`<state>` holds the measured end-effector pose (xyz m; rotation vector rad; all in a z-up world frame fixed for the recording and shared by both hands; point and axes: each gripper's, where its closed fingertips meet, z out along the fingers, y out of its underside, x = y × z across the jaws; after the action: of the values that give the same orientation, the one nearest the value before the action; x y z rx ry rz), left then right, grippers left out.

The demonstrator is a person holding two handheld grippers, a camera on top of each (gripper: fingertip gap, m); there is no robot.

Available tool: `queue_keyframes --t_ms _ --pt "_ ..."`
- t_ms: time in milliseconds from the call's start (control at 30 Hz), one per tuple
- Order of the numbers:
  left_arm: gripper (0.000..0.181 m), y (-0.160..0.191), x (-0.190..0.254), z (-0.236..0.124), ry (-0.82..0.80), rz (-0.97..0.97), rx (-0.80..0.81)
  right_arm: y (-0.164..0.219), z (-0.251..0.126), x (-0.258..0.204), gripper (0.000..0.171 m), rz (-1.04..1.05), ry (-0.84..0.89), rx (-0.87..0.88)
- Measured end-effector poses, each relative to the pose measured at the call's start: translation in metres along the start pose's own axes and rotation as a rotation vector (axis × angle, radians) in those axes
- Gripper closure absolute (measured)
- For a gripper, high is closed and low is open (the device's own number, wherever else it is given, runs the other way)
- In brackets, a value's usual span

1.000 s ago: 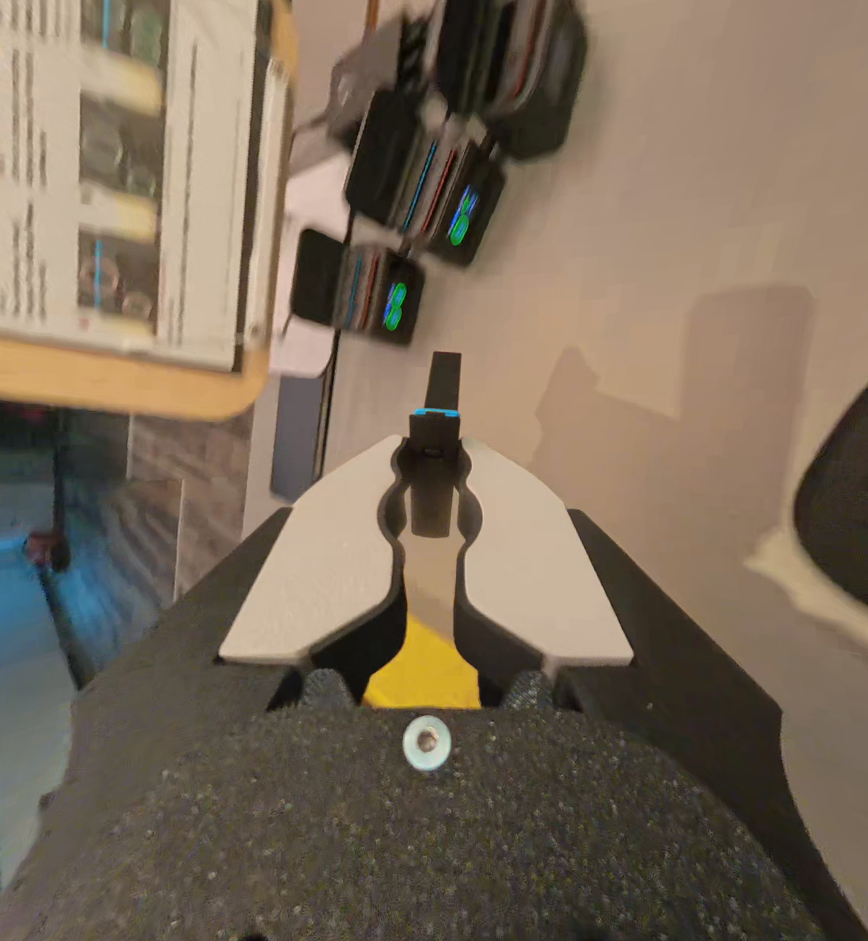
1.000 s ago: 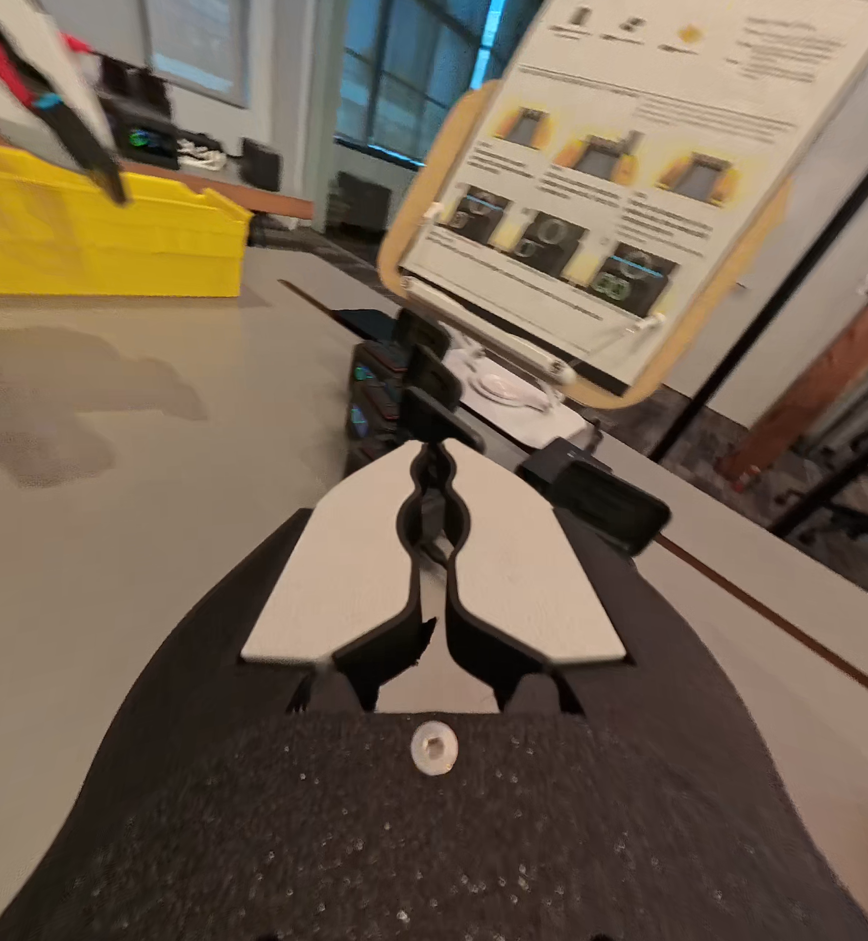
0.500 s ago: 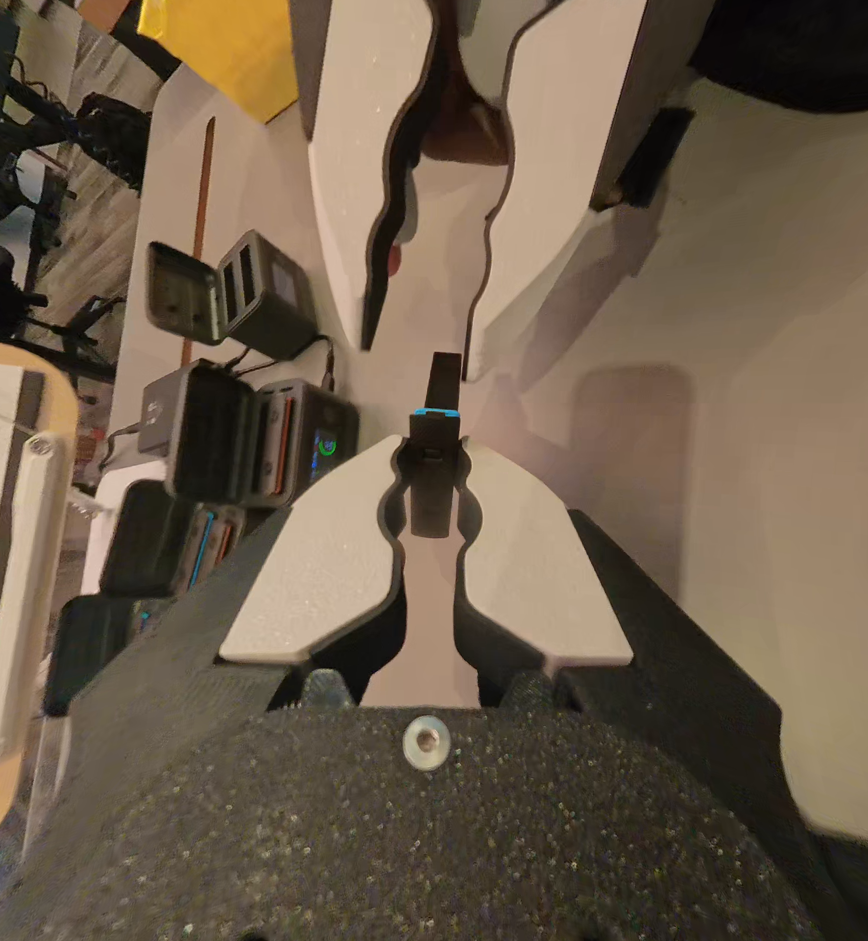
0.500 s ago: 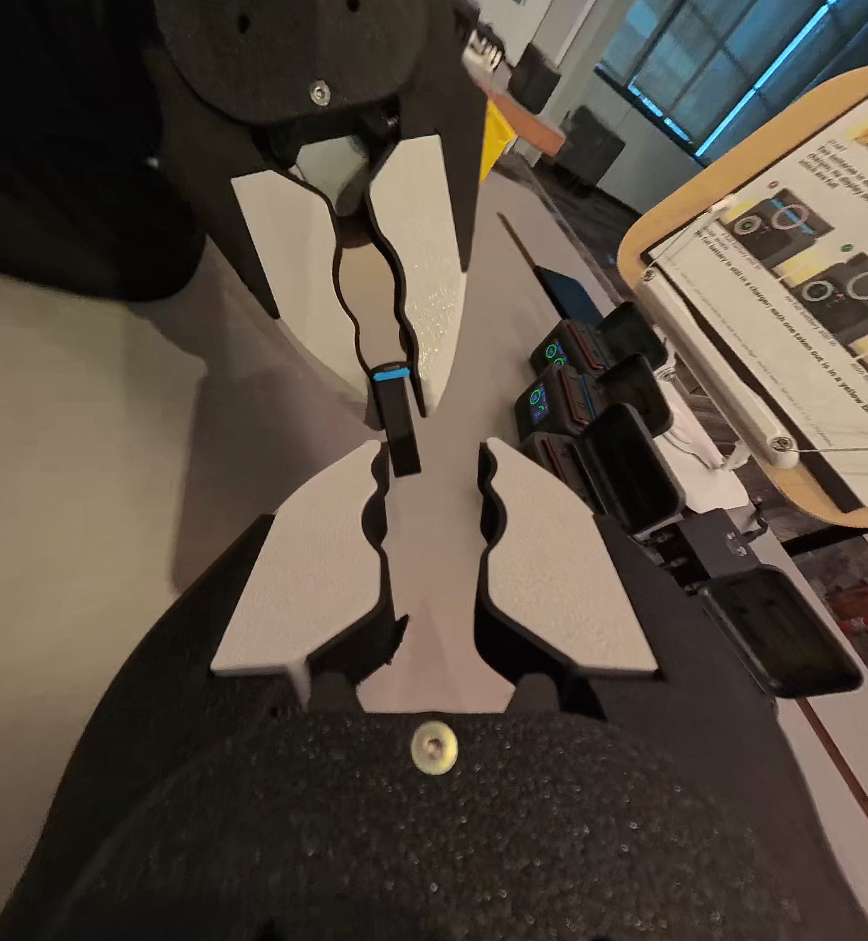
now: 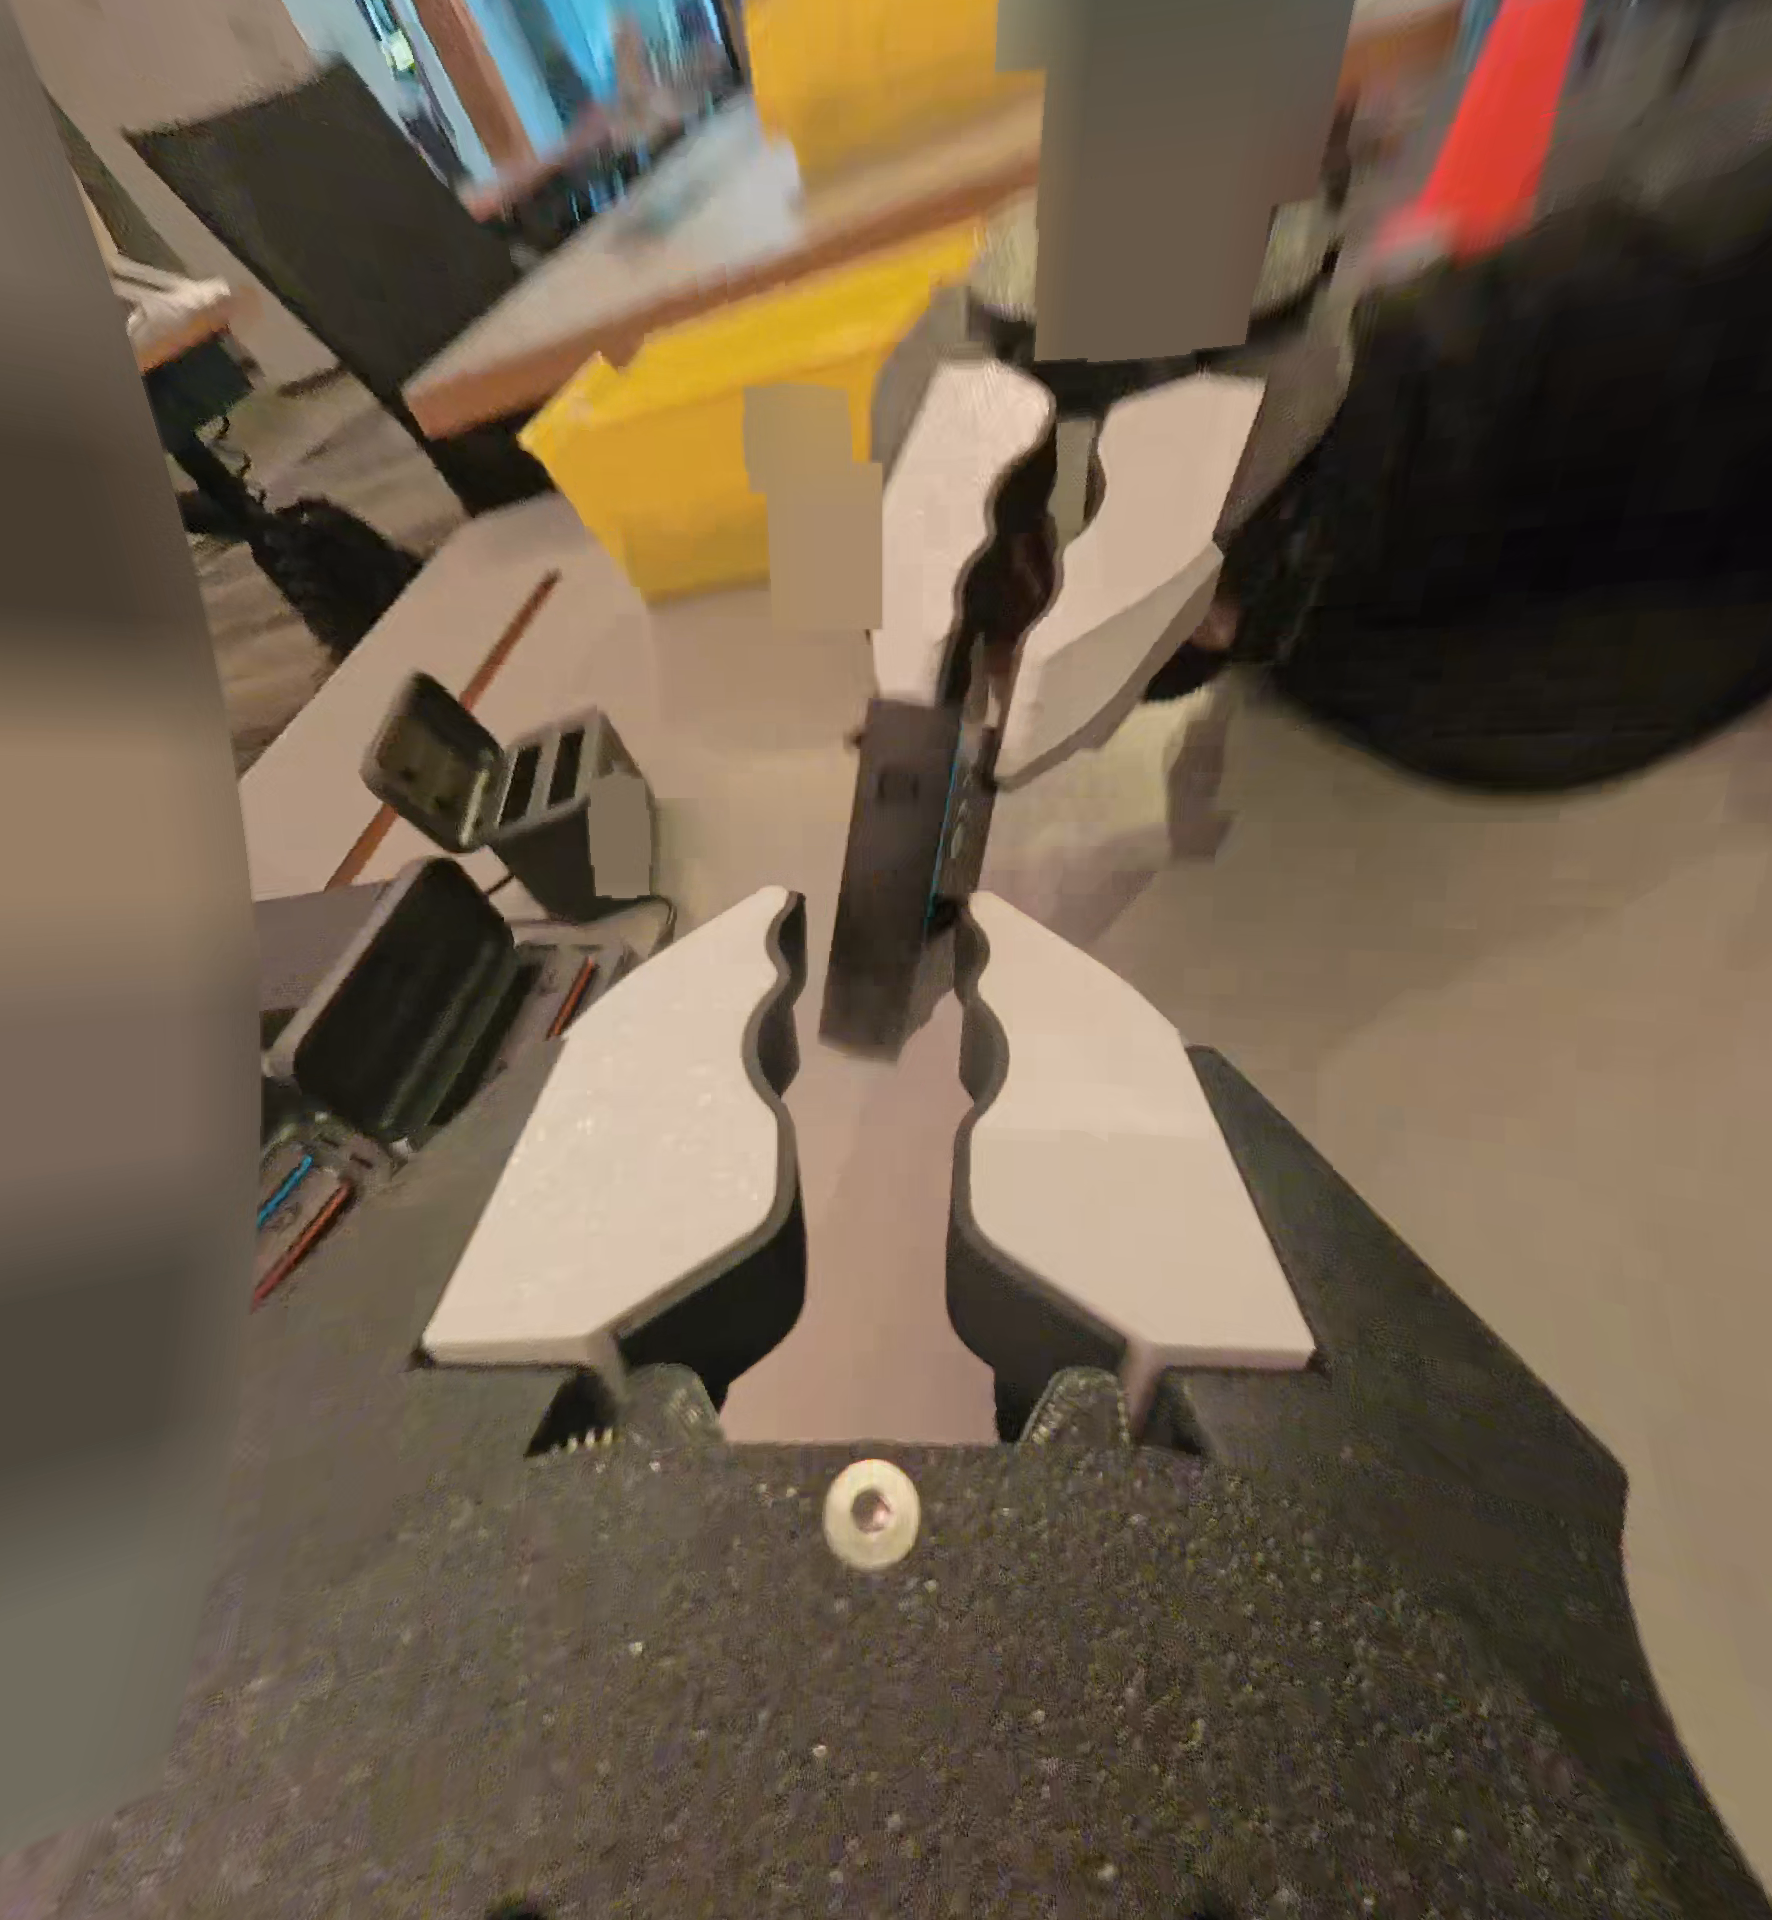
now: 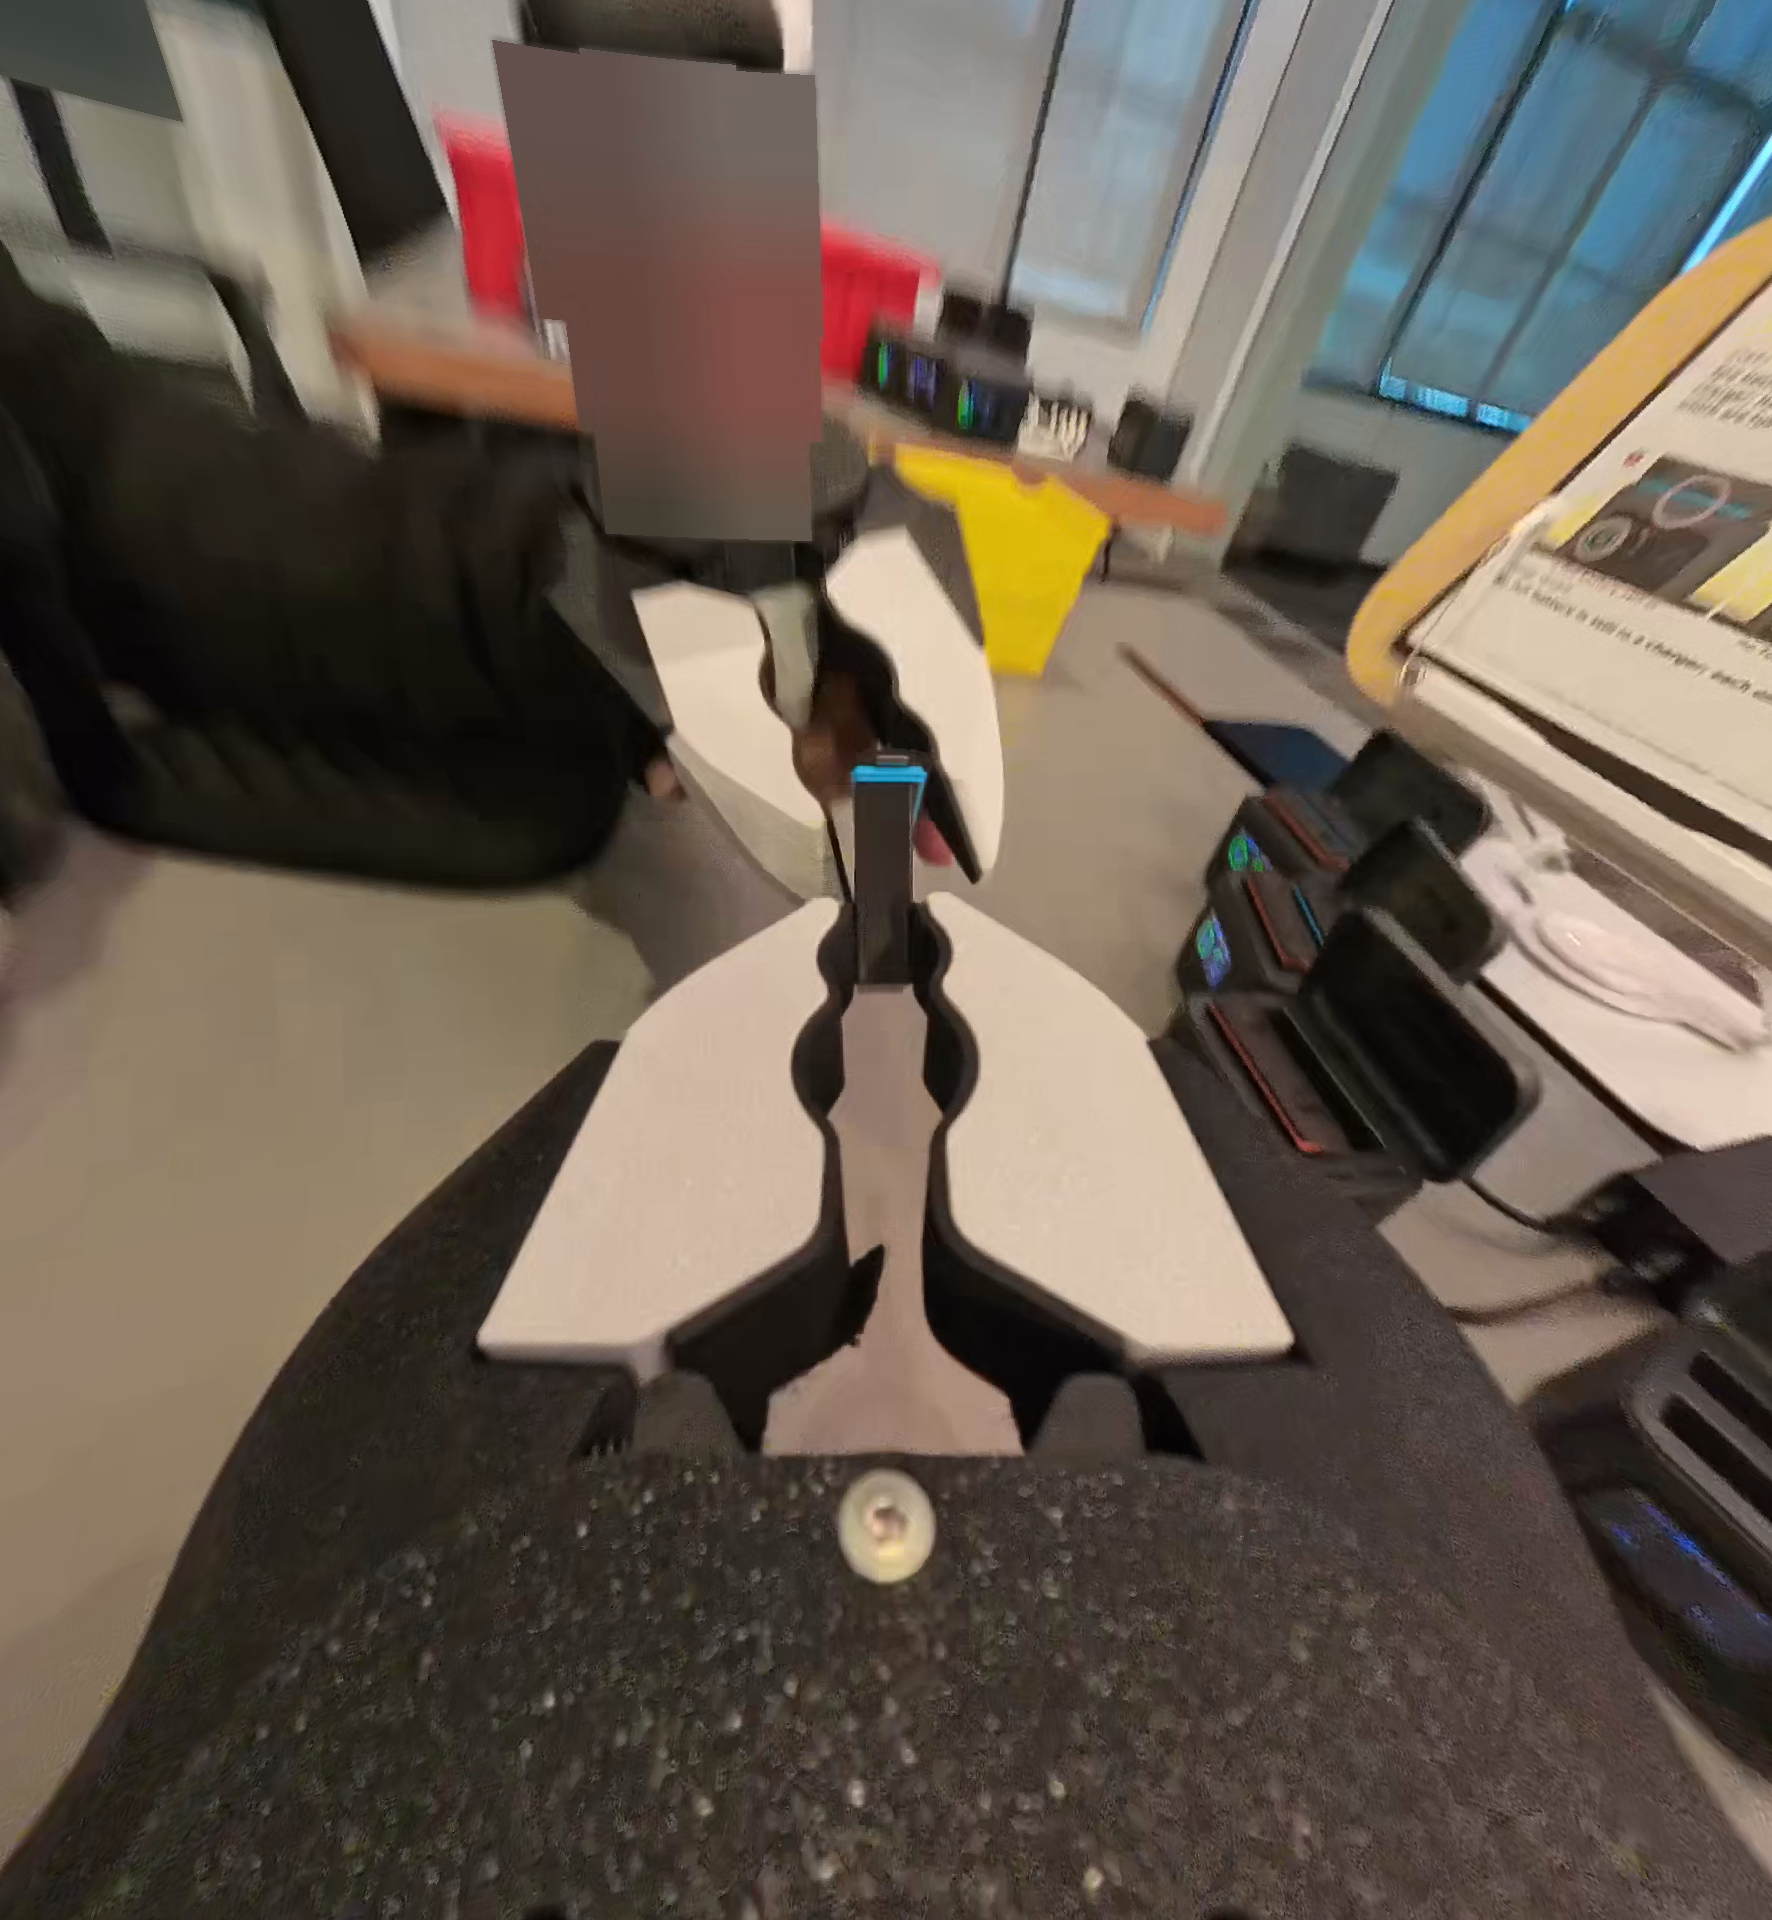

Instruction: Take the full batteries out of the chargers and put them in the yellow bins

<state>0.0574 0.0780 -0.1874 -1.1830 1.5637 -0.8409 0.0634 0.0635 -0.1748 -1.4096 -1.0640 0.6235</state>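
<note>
Jaws of the right gripper (image 6: 880, 940) clamp the battery's (image 6: 883, 878) lower end while the left gripper's (image 5: 877, 940) stand apart around it, so back the left one straight off, then carry it over the desk (image 6: 238, 1039) to the yellow bin (image 6: 1017, 561).

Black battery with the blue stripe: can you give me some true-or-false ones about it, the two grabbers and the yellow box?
1. The right gripper pinches the thin black battery with the blue band. True.
2. The left gripper is squeezed shut on the battery. False: its fingers stand apart, with the battery between them.
3. The battery lies inside the yellow plastic bin. False: it is held up over the grey table, and the bin stands farther back.
4. The black chargers beside the right gripper have their lids flipped open. True.
</note>
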Motion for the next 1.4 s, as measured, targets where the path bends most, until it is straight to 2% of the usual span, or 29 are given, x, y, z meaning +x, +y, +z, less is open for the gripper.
queue_keyframes --t_ms 100,200,333,433,633,733,833,1033,1167,1267,1333,1400 --pt "0.154 -0.026 -0.001 -0.011 0.065 -0.183 0.201 -0.032 -0.015 0.007 0.161 0.162 -0.034 0.229" --pt "0.155 -0.043 0.004 -0.015 0.104 -0.23 0.307 -0.044 -0.02 0.009 0.161 0.277 -0.077 0.352" --pt "0.165 -0.047 0.005 -0.014 0.084 -0.25 0.324 -0.05 -0.022 0.009 0.161 0.364 -0.114 0.437" --pt "0.168 -0.045 0.004 -0.015 0.118 -0.312 0.284 -0.048 -0.02 0.009 0.161 0.37 -0.115 0.429" --pt "0.17 -0.029 0.004 -0.017 0.102 -0.217 0.173 -0.022 -0.012 0.011 0.158 0.236 -0.055 0.212" --pt "0.17 -0.011 0.0 -0.016 0.06 -0.14 0.07 -0.008 -0.011 0.015 0.142 0.108 0.008 0.051" --pt "0.17 0.005 0.001 -0.013 0.061 -0.114 0.001 0.001 -0.012 0.017 0.137 0.003 0.049 -0.078" --pt "0.17 0.02 0.01 -0.005 0.079 -0.055 -0.072 0.018 0.004 0.006 0.137 -0.22 0.045 -0.37" --pt "0.17 0.021 0.01 -0.005 0.078 -0.047 -0.075 0.029 0.014 0.003 0.155 -0.246 0.022 -0.448" --pt "0.17 0.018 0.005 -0.007 0.053 -0.05 -0.049 0.025 0.016 0.005 0.156 -0.242 0.022 -0.439" --pt "0.169 0.013 -0.006 -0.008 -0.02 -0.044 -0.017 0.019 0.014 0.014 0.157 -0.26 0.031 -0.46" --pt "0.158 0.015 -0.02 -0.012 -0.089 -0.058 -0.009 0.014 0.009 0.033 0.157 -0.297 0.059 -0.528"
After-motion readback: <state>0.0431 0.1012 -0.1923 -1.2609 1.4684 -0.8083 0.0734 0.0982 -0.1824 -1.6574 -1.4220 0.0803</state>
